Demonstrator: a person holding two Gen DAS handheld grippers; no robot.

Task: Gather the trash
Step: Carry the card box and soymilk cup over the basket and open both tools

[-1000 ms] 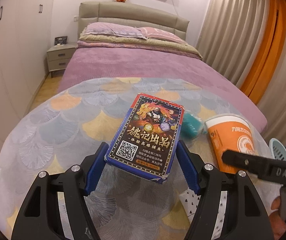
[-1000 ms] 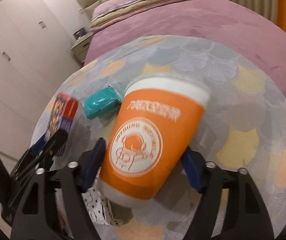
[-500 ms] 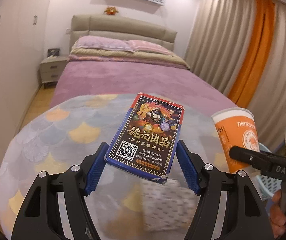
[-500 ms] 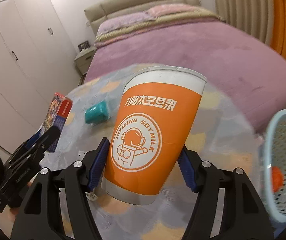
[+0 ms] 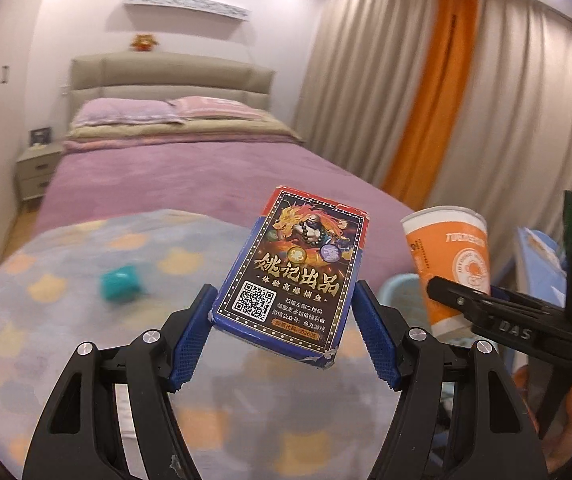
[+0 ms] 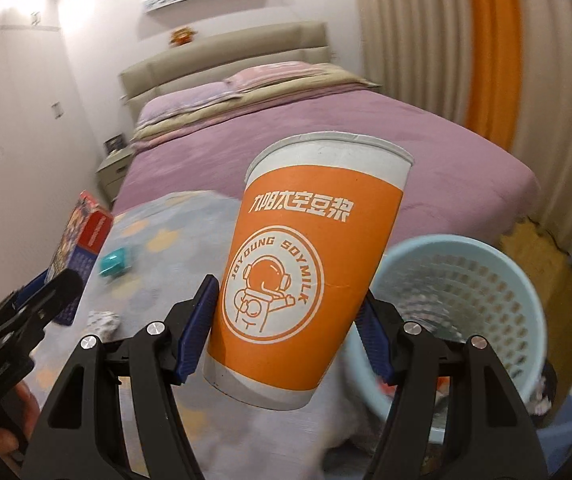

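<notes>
The left gripper (image 5: 284,340), black with blue ribbed pads, is clamped on a flat dark cardboard card box printed with a dragon picture and a QR code (image 5: 297,276); the pads press its two long edges and the jaws stand fairly wide around it. The box is lifted clear above the scale-patterned blanket (image 5: 66,300).

The right gripper (image 6: 289,326) grips a tall orange paper cup with a white rim and an astronaut logo (image 6: 301,264) by its lower half, one pad on each side, the cup tilted slightly. Just to its right, lower down, stands a pale blue perforated plastic waste basket (image 6: 497,280).

A small teal packet (image 5: 122,282) lies on the blanket, blurred, well apart from both grippers.
</notes>
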